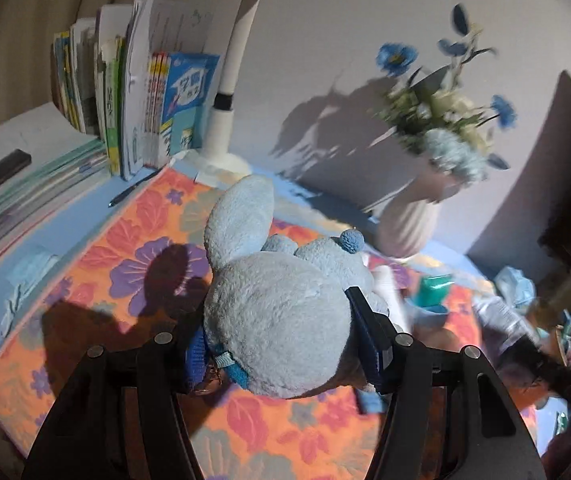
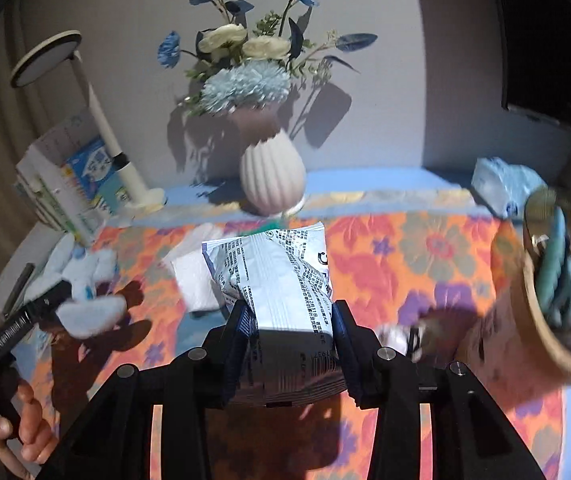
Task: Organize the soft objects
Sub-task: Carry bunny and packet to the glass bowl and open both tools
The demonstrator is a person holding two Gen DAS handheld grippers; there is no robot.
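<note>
- I see a blue desk [image 2: 365, 182] against a pale wall, covered by an orange floral mat [image 1: 133, 216].
- At far left, upright books [image 1: 133, 92] stand beside a white lamp post [image 1: 227, 92].
- My left gripper [image 1: 281, 336] is closed on a pale blue plush rabbit [image 1: 281, 312], held just over the mat; I can't tell whether it touches.
- A ribbed white vase [image 2: 272, 178] of blue flowers stands at centre back.
- My right gripper [image 2: 293, 320] clamps a white printed packet [image 2: 281, 276] above the mat.
- A brown basket [image 2: 557, 320] sits at far right.
</note>
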